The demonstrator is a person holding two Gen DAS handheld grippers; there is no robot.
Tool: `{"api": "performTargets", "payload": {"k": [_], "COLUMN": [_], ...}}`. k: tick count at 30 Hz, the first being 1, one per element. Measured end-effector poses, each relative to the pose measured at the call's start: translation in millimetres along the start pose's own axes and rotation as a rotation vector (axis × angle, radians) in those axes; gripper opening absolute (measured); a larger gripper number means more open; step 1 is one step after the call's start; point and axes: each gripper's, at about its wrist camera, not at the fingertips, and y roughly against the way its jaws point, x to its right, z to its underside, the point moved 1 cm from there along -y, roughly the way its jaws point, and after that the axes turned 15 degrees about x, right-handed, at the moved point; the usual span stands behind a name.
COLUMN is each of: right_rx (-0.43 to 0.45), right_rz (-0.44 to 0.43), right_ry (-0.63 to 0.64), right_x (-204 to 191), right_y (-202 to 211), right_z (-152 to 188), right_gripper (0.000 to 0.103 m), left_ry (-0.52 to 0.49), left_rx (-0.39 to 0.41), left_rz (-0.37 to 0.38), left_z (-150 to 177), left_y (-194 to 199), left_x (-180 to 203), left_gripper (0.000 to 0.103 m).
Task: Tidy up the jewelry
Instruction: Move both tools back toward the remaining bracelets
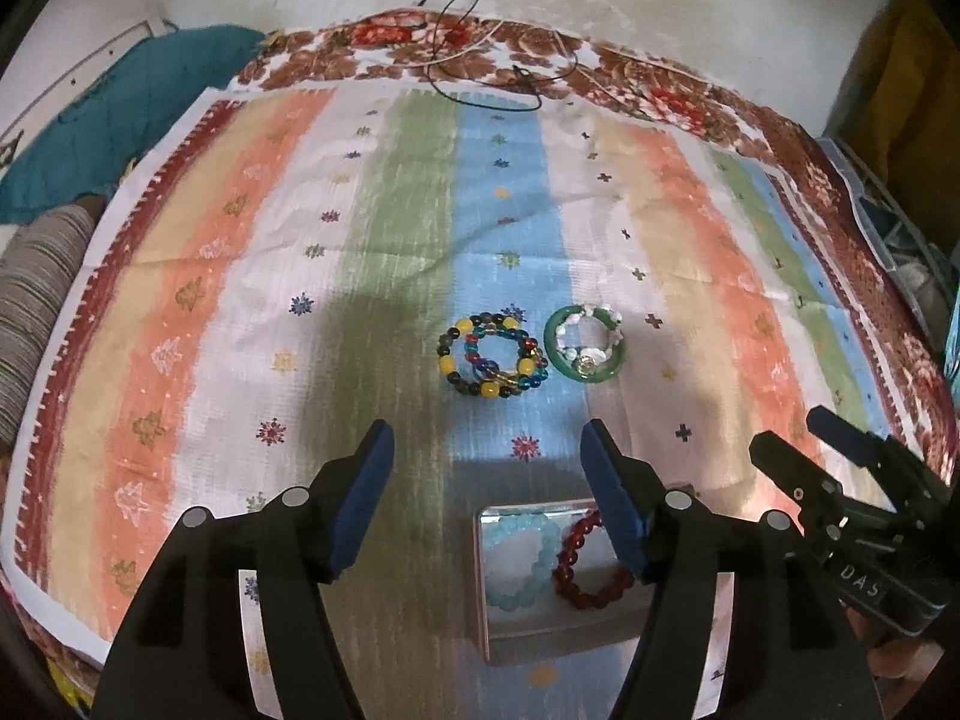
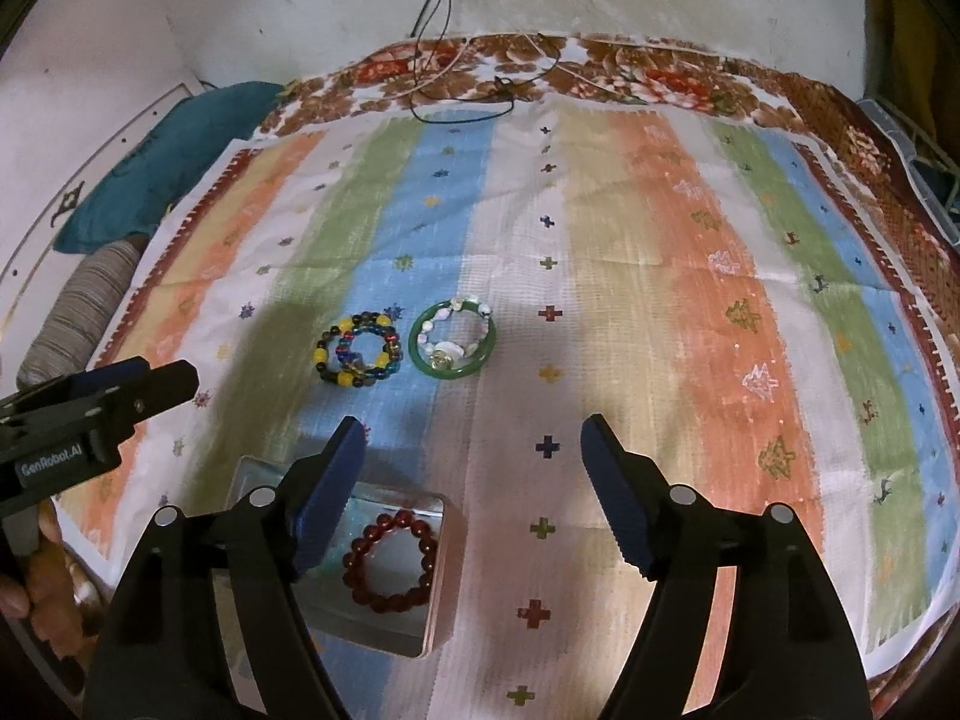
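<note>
On the striped cloth [image 1: 384, 228] lie multicoloured bead bracelets [image 1: 492, 357] [image 2: 358, 350], stacked together. Just to their right a green bangle [image 1: 585, 348] [image 2: 453, 345] rings a white bead bracelet. A small metal box [image 1: 558, 648] [image 2: 441, 576] near the cloth's front holds a red bead bracelet [image 1: 585, 570] [image 2: 390, 561] and a light blue one [image 1: 522, 564]. My left gripper [image 1: 487, 429] [image 2: 174, 372] hangs open above the box with nothing in it. My right gripper [image 2: 474, 423] [image 1: 792, 429] is open to the box's right, also holding nothing.
A teal cushion [image 1: 120, 114] and a striped grey roll [image 1: 36, 312] sit off the cloth's left edge. Thin cables [image 1: 480, 60] trail down the wall onto the flowered blanket at the back. A hand [image 2: 36, 594] holds the left gripper's handle.
</note>
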Motion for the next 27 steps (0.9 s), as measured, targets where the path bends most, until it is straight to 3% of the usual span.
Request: {"api": "performTargets", "payload": {"k": [7,27], "right_rx": [0.001,-0.032], "right_rz": [0.017,0.034], "right_ry": [0.016,0.032], "right_x": [0,3], "right_y": [-16,-53], "right_z": [-9,-17], "right_gripper": [0.075,0.075], "left_ry": [0.038,0.025], "left_rx": [-0.03,-0.092], "left_rz": [0.0,-0.042], "left_z": [-5,-11], "left_y": [-19,-65], "left_x": [-4,-10], "left_gripper": [0.066,0.066]}}
